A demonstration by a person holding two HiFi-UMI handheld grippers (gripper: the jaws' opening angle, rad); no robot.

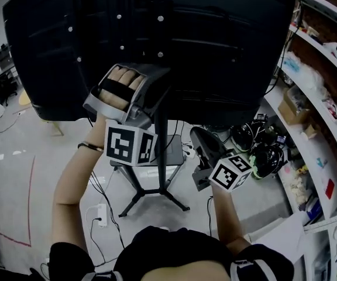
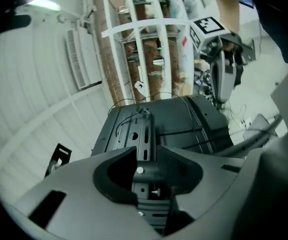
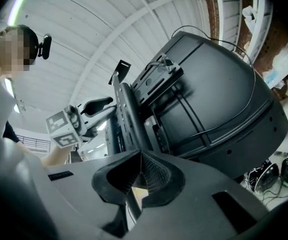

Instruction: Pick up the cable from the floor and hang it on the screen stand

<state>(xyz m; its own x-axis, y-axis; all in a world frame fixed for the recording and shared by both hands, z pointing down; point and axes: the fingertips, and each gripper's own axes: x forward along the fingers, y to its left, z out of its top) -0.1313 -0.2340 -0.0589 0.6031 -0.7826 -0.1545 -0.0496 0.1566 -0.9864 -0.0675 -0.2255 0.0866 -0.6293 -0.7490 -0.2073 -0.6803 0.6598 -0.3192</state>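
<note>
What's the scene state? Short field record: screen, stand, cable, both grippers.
screen: back faces the person, mounted on the stand
stand: dark column, splayed legs on the floor
cable: thin, looped across the screen's back
left gripper: fingers apart, up at the screen's back; slotted rail shows between them
right gripper: fingers together; lower, right of the column
shelves: cluttered, at right
</note>
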